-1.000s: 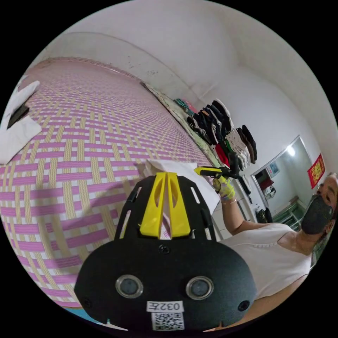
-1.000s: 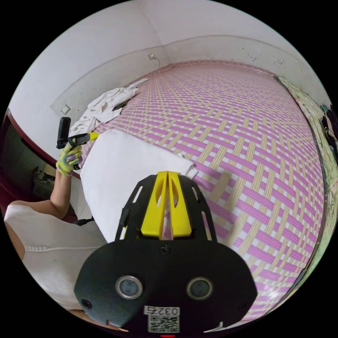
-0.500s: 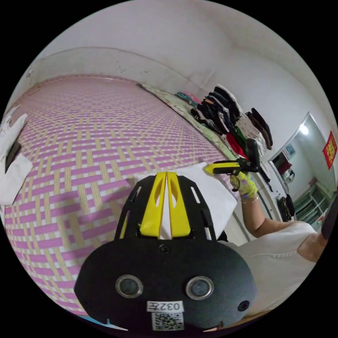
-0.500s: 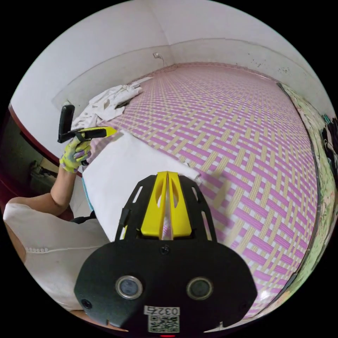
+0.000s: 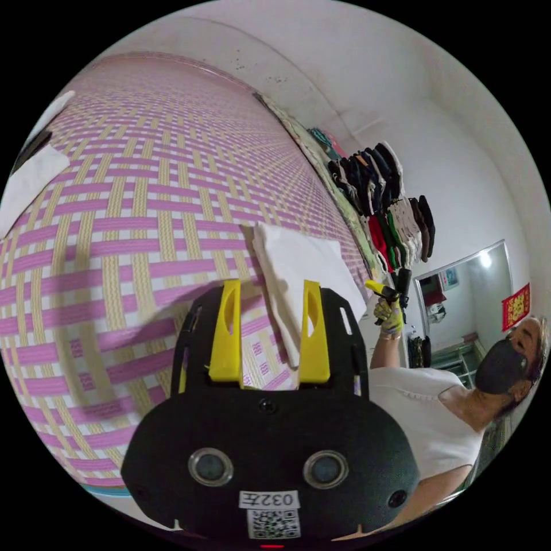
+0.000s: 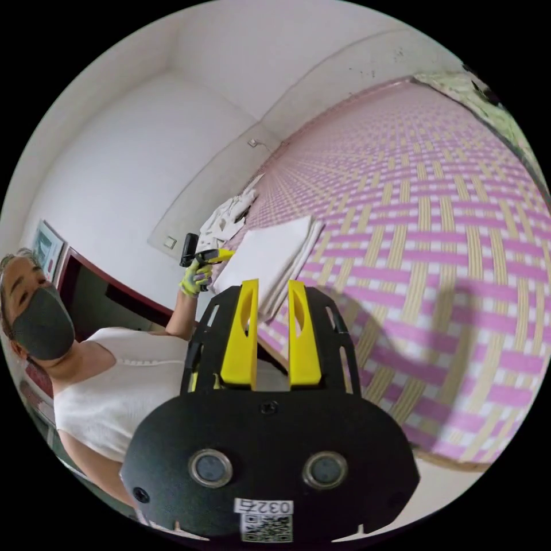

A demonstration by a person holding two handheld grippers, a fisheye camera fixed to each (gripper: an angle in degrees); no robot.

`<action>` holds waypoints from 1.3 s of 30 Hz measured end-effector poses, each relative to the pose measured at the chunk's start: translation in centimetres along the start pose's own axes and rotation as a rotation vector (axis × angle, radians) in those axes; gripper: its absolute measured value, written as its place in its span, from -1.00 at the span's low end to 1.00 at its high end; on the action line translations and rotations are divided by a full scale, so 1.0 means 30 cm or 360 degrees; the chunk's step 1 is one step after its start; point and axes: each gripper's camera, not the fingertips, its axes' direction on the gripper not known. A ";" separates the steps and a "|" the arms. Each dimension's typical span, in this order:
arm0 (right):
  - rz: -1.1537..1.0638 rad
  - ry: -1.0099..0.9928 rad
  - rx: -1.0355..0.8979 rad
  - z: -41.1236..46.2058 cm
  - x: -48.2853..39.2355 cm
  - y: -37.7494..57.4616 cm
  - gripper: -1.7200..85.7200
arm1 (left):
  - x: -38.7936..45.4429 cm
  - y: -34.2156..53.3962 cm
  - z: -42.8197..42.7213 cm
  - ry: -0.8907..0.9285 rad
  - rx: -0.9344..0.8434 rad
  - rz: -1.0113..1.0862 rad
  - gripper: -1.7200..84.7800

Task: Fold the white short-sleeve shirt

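Both grippers, left gripper (image 5: 264, 330) and right gripper (image 6: 271, 333), are spread and empty, folded white shirt (image 5: 301, 272) lies at 12 o'clock on the woven mat (image 5: 143, 218), so a careless jaw swipe could easily unfold it

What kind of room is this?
Probably a bedroom at home: a wide pink-and-tan woven mat covers a bed-like platform, clothes hang on the white wall, and a folded white shirt lies on the mat.
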 end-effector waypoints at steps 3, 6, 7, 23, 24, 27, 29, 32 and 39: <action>0.0090 -0.0101 -0.0089 0.033 0.033 0.072 -0.71 | -0.019 -0.040 -0.007 0.0141 -0.0067 -0.0032 -0.62; 0.0097 -0.0113 -0.0114 0.064 0.043 0.112 -0.71 | -0.011 -0.097 0.003 0.0151 -0.0153 -0.0032 -0.61; 0.0103 -0.0131 -0.0111 0.069 0.047 0.117 -0.71 | -0.007 -0.108 0.009 0.0156 -0.0172 -0.0025 -0.61; 0.0002 -0.0124 0.0119 0.140 0.074 0.296 -0.85 | -0.041 -0.139 0.034 0.0511 -0.0108 -0.0059 -0.93; -0.0031 -0.0097 0.0150 0.121 0.062 0.319 -0.85 | -0.025 -0.142 0.036 0.0581 -0.0101 -0.0043 -0.93; -0.0106 0.0016 0.0225 0.045 0.026 0.375 -0.86 | 0.070 -0.165 0.065 0.0697 -0.0129 0.0045 -0.94; -0.0161 0.0101 0.0283 -0.022 -0.004 0.408 -0.86 | 0.146 -0.191 0.095 0.0728 -0.0157 0.0110 -0.95; -0.0249 0.0248 0.0356 -0.155 -0.056 0.438 -0.86 | 0.276 -0.263 0.163 0.0852 -0.0203 0.0196 -0.95; -0.0591 0.0860 0.0548 -0.603 -0.356 0.382 -0.86 | 0.859 -0.604 0.249 0.1056 -0.0218 0.0608 -0.95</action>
